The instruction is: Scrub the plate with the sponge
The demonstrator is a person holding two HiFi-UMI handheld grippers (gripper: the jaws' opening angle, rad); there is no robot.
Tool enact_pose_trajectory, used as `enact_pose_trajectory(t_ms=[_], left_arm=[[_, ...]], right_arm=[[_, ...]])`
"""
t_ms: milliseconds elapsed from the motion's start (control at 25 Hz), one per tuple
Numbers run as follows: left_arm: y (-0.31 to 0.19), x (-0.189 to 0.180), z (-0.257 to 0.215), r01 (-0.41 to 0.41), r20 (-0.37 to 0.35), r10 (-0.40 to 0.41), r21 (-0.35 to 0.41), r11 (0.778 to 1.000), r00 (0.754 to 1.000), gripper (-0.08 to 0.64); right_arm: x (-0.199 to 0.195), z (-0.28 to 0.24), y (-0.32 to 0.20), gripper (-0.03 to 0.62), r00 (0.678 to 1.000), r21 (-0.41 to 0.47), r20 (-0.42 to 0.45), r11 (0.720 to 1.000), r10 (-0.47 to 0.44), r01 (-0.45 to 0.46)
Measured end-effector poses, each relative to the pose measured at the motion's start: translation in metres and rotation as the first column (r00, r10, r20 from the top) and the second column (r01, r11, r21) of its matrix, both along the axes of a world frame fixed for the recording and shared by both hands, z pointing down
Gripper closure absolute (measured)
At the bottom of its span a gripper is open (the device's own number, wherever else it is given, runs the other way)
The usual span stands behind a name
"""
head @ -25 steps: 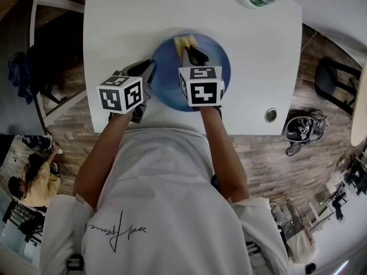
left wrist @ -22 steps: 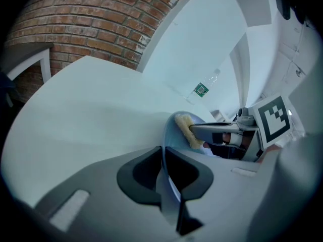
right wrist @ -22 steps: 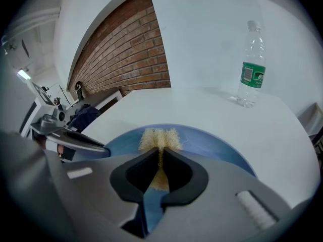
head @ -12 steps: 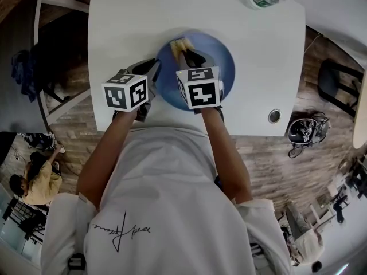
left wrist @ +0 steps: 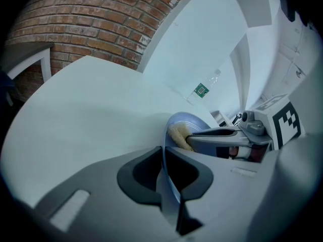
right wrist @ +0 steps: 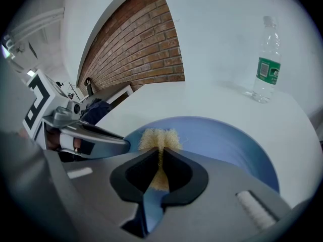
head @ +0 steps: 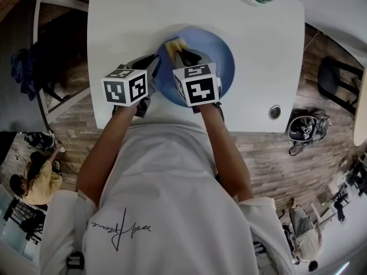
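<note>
Since a second ago my right gripper [right wrist: 160, 160] has slid a bit to the left across the plate [head: 221, 56]. It dragged the sponge [right wrist: 159, 137] from roughly the far middle over toward the far-left part of the dish, so it's now closer to my left gripper [left wrist: 162, 155]. The left one hasn't really gone anywhere and is parked on the same edge as before.

Right side: my jaws are pinched together on the sponge. It's a yellowish, fuzzy thing, squeezed thin between the pads, with the fluffy end sticking out past the tips and lying on the blue surface of the plate.

Left side: my jaws are clamped on the plate's left rim. In the left gripper view the thin blue edge runs straight into the gap between the pads, and they're closed down on it from both sides. From there I can see the sponge and the other gripper's finger just past my tips, over the dish.

The plate itself sits on the white table [head: 132, 16], near the edge closest to me, pretty much centred in front of my body. Both marker cubes hang over that near side.

Other stuff around: a clear water bottle [right wrist: 266, 67] with a green label stands well apart at the far right of the table, and there's a brick wall [left wrist: 91, 29] behind it all.
</note>
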State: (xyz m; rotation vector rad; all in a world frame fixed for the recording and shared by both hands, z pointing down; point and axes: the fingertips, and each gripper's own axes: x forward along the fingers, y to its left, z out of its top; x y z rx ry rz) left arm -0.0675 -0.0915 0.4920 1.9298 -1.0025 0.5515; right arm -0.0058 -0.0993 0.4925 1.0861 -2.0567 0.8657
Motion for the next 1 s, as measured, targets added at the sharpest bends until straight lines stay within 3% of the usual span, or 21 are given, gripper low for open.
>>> enact_pose_trajectory(t_ms=[560, 1000], left_arm=[[-0.001, -0.002, 0.0, 0.019, 0.0, -0.019, -0.003, 1.0, 1.0, 0.526], [-0.001, -0.002, 0.0, 0.039, -0.027, -0.04, -0.018, 0.999, 0.999, 0.525]], right_arm=[[-0.013, 0.002, 0.022, 0.557, 0.997, -0.068, 0.014, 0.994, -0.082, 0.083], [-0.024, 0.003, 0.046, 0.558, 0.975, -0.166, 0.085, 0.962, -0.204, 0.216]])
